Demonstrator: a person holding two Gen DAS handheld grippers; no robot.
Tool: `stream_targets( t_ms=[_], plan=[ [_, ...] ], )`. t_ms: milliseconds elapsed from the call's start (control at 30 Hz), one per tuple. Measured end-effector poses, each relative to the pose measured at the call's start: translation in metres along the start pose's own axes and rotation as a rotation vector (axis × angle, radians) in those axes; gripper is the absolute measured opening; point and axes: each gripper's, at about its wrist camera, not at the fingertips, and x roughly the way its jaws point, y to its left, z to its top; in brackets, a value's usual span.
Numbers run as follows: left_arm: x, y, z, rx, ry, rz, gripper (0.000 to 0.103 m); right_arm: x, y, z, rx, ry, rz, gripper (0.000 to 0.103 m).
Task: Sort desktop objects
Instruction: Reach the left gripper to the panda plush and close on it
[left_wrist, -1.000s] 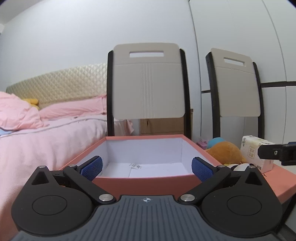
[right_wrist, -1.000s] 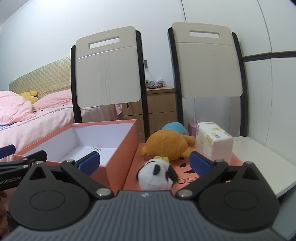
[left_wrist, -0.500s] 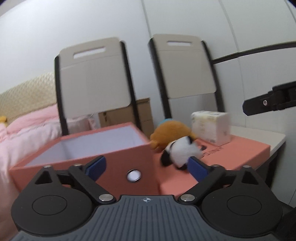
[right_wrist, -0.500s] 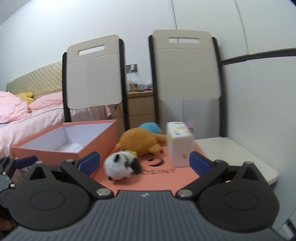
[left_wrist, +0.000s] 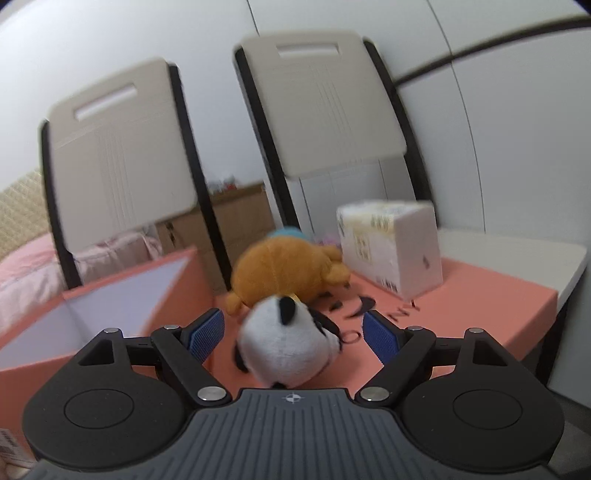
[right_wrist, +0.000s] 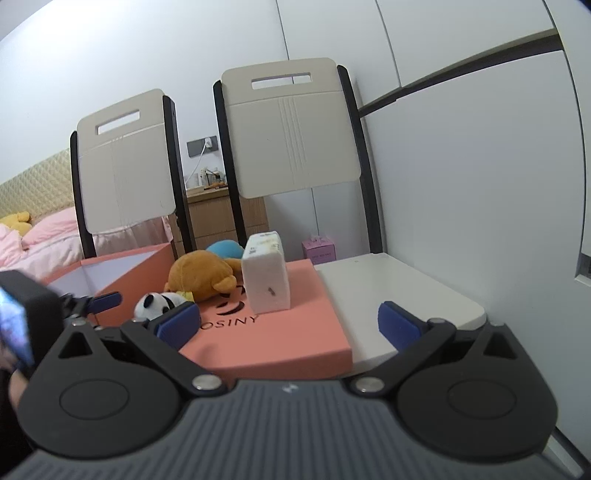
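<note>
Left gripper (left_wrist: 293, 334) level, fingers spread wide astride the panda plush (left_wrist: 286, 341); right gripper (right_wrist: 288, 325) likewise agape, empty.

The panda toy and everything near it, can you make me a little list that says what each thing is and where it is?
panda toy: lying on the coral lid, between the open blue pads of the left gripper, not squeezed
orange plush: lying behind the panda, touching it
tissue pack: standing on the lid, right of the orange plush
coral lid: flat on the white table
open coral box: left of the toys, white inside
right gripper: open, holding nothing
</note>
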Motion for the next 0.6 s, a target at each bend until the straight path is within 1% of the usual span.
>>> stream_targets(
  t_ms=[100, 133, 167, 233, 400, 500, 600],
  plan=[
    [0.015, 0.002, -0.003, -0.026, 0.048, -0.005, 0.085, 0.002, -0.001, -0.001, -0.008, 0.012, 0.009, 0.103],
    [0.017, 0.004, -0.004, -0.030, 0.051, 0.001, 0.076, 0.003, 0.000, -0.002, -0.009, 0.017, 0.012, 0.103],
    [0.019, 0.005, -0.004, -0.031, 0.051, 0.010, 0.072, 0.004, 0.000, -0.002, -0.008, 0.021, 0.012, 0.103],
    [0.019, 0.010, -0.001, -0.049, 0.056, 0.001, 0.068, 0.007, 0.002, -0.002, -0.010, 0.029, 0.009, 0.103],
    [0.008, 0.021, 0.016, -0.060, 0.031, -0.028, 0.065, 0.017, 0.012, -0.002, -0.027, 0.048, 0.013, 0.103],
    [-0.012, 0.033, 0.030, -0.054, -0.004, -0.067, 0.064, 0.022, 0.019, -0.002, -0.033, 0.057, 0.007, 0.103],
    [-0.034, 0.054, 0.047, -0.064, -0.027, -0.112, 0.064, 0.027, 0.026, -0.002, -0.037, 0.067, 0.005, 0.103]
  ],
)
